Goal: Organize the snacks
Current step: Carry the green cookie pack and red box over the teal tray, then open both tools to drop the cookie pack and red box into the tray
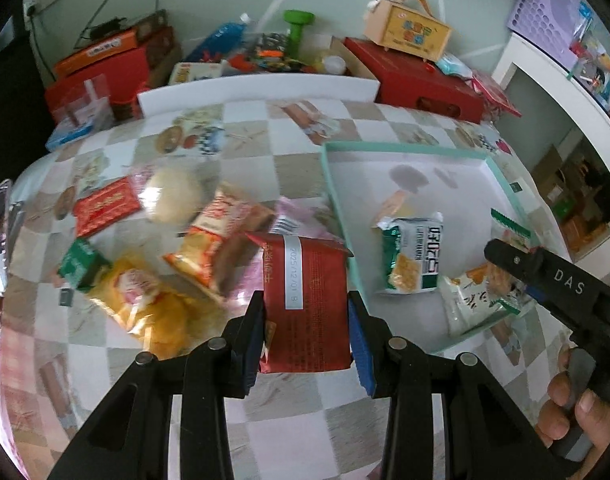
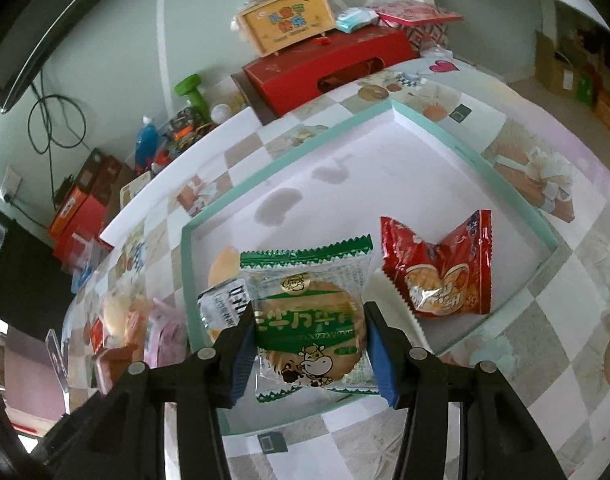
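Observation:
My left gripper [image 1: 307, 304] is shut on a dark red snack packet [image 1: 309, 280], held above the checked tablecloth just left of a white tray with a mint-green rim [image 1: 337, 200]. My right gripper [image 2: 309, 320] is shut on a clear, green-edged cookie packet with a cartoon cow [image 2: 309, 292], over the tray's near-left part [image 2: 187, 280]. In the tray lie a red packet [image 2: 441, 268], a green-and-white packet [image 1: 413, 256] and a white packet [image 1: 473, 304]. The right gripper [image 1: 509, 248] also shows at the tray's right side, in a person's hand [image 1: 573, 400].
Loose snacks lie left of the tray: a red packet [image 1: 101, 208], a wrapped bun [image 1: 173, 196], an orange-white packet [image 1: 213, 240], a yellow packet [image 1: 145, 300], a green packet [image 1: 79, 264]. Red boxes [image 1: 425, 76], a yellow carry box [image 1: 405, 28] and a green dumbbell [image 1: 297, 28] crowd the back.

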{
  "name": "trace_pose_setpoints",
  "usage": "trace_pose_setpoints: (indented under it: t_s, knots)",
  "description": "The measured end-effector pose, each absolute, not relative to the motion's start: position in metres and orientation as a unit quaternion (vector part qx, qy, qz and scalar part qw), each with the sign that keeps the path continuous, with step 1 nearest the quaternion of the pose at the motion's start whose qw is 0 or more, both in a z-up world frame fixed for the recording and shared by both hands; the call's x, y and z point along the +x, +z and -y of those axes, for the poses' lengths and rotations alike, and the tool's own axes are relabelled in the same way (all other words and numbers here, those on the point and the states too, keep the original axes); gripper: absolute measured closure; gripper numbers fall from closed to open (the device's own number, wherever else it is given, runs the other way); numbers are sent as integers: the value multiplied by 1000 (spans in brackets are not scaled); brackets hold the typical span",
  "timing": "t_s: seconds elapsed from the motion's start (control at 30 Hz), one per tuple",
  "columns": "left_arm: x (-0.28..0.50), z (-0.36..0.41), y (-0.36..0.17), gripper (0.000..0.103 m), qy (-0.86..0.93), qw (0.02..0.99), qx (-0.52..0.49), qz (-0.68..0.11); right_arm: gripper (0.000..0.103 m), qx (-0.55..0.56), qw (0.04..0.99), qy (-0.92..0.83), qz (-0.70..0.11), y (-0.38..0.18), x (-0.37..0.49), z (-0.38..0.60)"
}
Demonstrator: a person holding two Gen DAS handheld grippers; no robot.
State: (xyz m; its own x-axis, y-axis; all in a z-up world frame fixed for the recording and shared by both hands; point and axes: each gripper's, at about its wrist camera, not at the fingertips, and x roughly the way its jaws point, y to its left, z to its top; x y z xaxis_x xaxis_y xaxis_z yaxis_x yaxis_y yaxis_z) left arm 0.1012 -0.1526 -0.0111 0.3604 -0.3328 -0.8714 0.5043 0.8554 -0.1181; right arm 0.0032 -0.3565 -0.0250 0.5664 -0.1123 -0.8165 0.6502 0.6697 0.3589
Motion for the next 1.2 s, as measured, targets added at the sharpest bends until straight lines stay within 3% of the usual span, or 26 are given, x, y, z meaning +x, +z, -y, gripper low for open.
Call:
trace_pose_setpoints:
  t_s: [0.53, 0.97, 1.0, 1.1, 1.2]
  knots:
    - [156, 219, -17, 62, -262, 821, 95, -498, 50, 332, 846, -217, -357, -25, 35, 385]
    - [185, 271, -32, 62, -276, 818, 103, -494, 50, 322, 838, -236, -372, -35, 49, 402]
    - [184, 272, -32, 61, -277, 819, 102, -493, 49, 322, 838, -236, -371, -35, 49, 403]
    - [183, 269, -30, 43, -278, 817, 95, -495, 49, 319, 838, -240, -372, -33, 49, 403]
    - [181, 261, -26, 42, -275, 820, 84, -496, 49, 322, 835, -242, -374, -32, 46, 405]
